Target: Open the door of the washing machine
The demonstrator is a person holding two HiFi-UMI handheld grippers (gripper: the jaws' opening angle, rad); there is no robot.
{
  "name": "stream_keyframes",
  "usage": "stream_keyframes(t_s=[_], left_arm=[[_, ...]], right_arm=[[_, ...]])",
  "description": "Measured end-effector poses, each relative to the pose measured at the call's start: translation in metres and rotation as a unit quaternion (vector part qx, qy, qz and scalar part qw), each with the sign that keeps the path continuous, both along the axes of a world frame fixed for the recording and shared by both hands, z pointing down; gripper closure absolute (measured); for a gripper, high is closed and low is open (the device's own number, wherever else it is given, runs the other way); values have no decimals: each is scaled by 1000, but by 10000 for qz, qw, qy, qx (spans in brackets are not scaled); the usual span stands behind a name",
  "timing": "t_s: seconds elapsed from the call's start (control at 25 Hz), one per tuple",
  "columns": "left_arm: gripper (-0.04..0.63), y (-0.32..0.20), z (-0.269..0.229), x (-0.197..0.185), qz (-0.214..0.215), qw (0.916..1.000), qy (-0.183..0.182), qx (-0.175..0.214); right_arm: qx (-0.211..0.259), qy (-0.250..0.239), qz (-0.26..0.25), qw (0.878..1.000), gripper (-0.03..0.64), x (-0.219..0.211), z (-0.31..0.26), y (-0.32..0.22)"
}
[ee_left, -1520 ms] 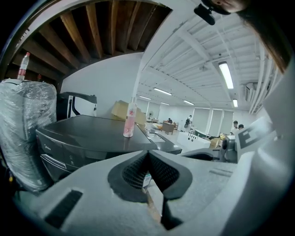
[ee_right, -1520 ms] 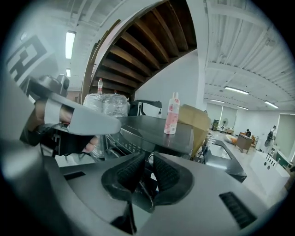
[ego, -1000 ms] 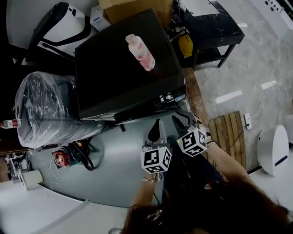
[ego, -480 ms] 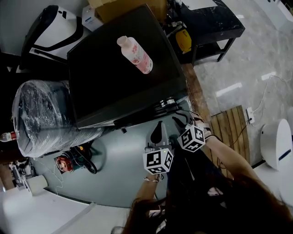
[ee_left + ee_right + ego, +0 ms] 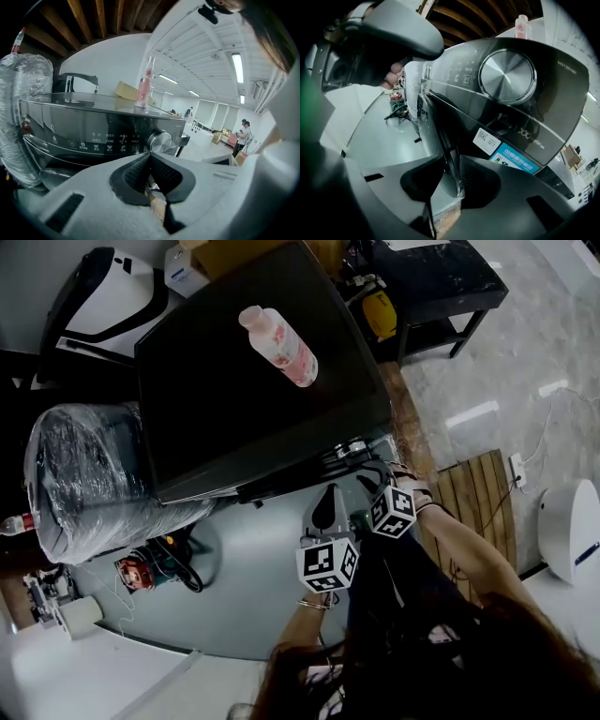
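Right gripper view shows the right gripper (image 5: pixel 451 164) spread, its jaws having just been opening. The thin rim of the door (image 5: pixel 440 129) runs down between the two dark pads (image 5: pixel 480 185). Whether either pad touches that rim is hard to say, though neither seems to press on it. Above and to the right of the jaws, the glossy front panel of the washing machine (image 5: pixel 553 108) fills the frame. Its round metal knob (image 5: pixel 507 76) sits in the upper right, with a white label (image 5: pixel 486 140) and a blue label (image 5: pixel 516 160) lower down. In the left gripper view, the left gripper (image 5: pixel 150 157) has its jaws pressed together at the tips with nothing between them, and it points at the control panel just under the knob at mid frame. In the head view both grippers sit at lower centre, side by side, close in front of the machine, whose black top takes the upper middle of the frame. A pink bottle (image 5: pixel 278 346) stands on that top. A bundle wrapped in clear film (image 5: pixel 89 470) stands at the left, just beside the machine. A black table (image 5: pixel 436 287) is in the upper right, and a slatted wooden mat (image 5: pixel 473 512) lies on the floor at the right.
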State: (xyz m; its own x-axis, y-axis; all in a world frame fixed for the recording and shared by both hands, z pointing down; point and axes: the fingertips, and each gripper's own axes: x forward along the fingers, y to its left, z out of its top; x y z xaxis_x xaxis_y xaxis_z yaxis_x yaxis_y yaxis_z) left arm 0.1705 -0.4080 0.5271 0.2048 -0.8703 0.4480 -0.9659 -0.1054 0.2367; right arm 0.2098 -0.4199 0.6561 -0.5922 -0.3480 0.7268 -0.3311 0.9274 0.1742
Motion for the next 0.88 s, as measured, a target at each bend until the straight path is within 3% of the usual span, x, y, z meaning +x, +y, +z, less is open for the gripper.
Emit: stream_keyframes(t_s=[0.6, 0.88], left_arm=[[584, 2, 9, 3, 35, 9999, 40, -87], [584, 11, 9, 2, -121, 9998, 48, -115]], right_arm=[[-162, 585, -318, 9977, 508, -9, 45, -6], [108, 737, -601, 9954, 529, -8, 49, -2]])
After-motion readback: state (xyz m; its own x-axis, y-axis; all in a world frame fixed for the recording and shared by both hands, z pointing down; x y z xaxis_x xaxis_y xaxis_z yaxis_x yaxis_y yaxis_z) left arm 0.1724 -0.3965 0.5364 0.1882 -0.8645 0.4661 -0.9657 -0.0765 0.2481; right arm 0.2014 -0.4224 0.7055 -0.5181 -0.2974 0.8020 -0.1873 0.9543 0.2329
